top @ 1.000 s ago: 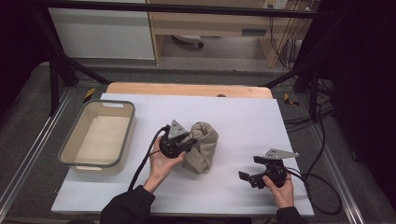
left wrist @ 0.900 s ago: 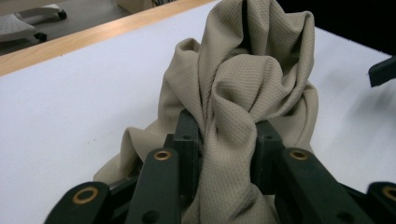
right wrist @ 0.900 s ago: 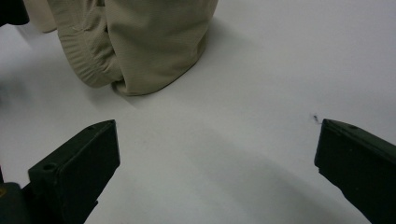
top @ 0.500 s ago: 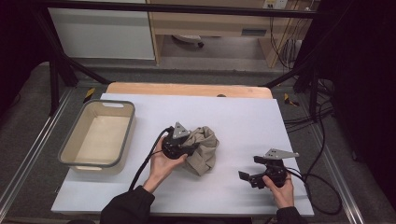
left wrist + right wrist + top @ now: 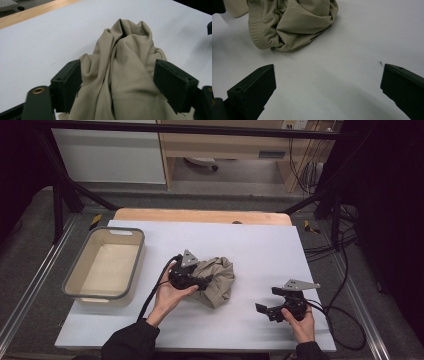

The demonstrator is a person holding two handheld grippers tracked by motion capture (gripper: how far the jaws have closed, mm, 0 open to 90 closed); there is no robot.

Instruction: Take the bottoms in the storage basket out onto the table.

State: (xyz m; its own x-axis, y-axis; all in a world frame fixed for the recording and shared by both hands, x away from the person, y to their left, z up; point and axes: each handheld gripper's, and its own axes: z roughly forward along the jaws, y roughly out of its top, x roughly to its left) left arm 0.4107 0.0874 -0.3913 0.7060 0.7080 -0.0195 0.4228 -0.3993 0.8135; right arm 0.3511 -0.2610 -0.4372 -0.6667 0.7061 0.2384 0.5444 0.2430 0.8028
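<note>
- A crumpled beige cloth (image 5: pixel 214 280) lies in a loose heap near the middle of the white worktop (image 5: pixel 250 245), seen from the high view.
- The left tool (image 5: pixel 202 282), held in the person's left hand (image 5: pixel 167 295), rests at the cloth's left edge; its jaws have just been opening, and the cloth sits between them.
- In the left gripper view, the two black jaws stand apart on either side of the bunched cloth (image 5: pixel 125 72), the folds rising between them; the left pad sits right against the fabric, while the right pad shows a slight gap, so nothing is pinched.
- The right tool (image 5: pixel 267 302), held in the right hand (image 5: pixel 300 320) near the worktop's front right, lies well apart from the cloth, with a grey three-cornered plate on top.
- The right gripper view shows that tool's jaws spread wide over bare white worktop (image 5: pixel 352 50), nothing between them, with the cloth (image 5: pixel 292 22) lying farther off ahead.
- A grey-rimmed, cream-coloured tub (image 5: pixel 75 280) sits on the worktop's left side, apart from the cloth and from both tools.
- Black cables trail from each tool: one curls past the left forearm, the other loops off the worktop's right edge.
- Dark sleeves enter from the bottom of the high view.
</note>
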